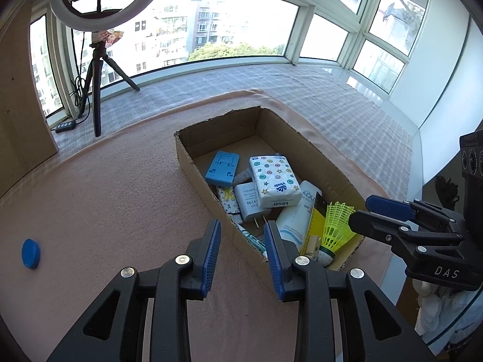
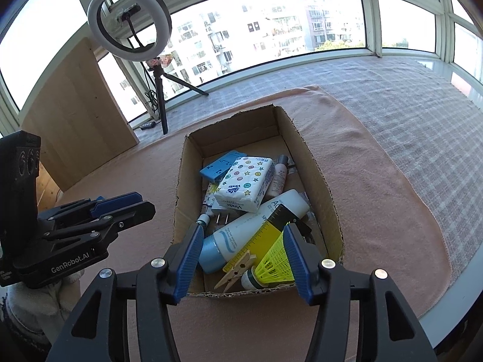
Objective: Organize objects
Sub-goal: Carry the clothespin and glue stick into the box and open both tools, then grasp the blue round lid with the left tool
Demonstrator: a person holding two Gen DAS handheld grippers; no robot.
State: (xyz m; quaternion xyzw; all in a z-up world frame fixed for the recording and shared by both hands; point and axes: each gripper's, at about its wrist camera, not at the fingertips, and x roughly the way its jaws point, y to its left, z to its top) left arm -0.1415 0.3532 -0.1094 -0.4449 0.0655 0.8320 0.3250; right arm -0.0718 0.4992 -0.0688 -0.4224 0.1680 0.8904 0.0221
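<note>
- We see our left tool (image 1: 243, 246) spread, its blue pads apart with nothing between them, hanging over the near left edge of the cardboard box (image 1: 193, 166).
- Our right tool (image 2: 241, 252) is spread wider and also grips nothing; its pads stand above the near end of the box (image 2: 320, 181), with the yellow shuttlecock (image 2: 276, 261) lying below, close to the right pad but not pressed by it.
- From the left wrist view, the right tool (image 1: 360, 211) shows at the right edge, its tips just beside the shuttlecock (image 1: 336, 226).
- From the right wrist view, the left tool (image 2: 145, 203) shows at the left, outside the box wall.
- The box sits on a pink cloth (image 1: 105, 196) that covers the surface, with a checked cloth (image 2: 407, 105) beyond it toward the window.
- Inside the box we find a star-patterned tissue pack (image 1: 274, 181) on top of the pile, a blue phone stand (image 1: 222, 168) at the far left, and a white charger plug (image 1: 249, 202) partly under the tissue pack.
- A white tube with a blue end (image 2: 241, 235) lies lengthwise; a yellow and black ruler (image 2: 262, 235) lies across it.
- A wooden clothespin (image 2: 237, 270) rests at the near end, just beside the shuttlecock's cork.
- A small pink-capped bottle (image 2: 279, 178) lies along the far right of the tissue pack (image 2: 244, 185).
- A blue round cap (image 1: 31, 253) lies alone on the pink cloth, well apart from the box on its left.
- A ring light on a tripod (image 2: 129, 19) stands by the window.
</note>
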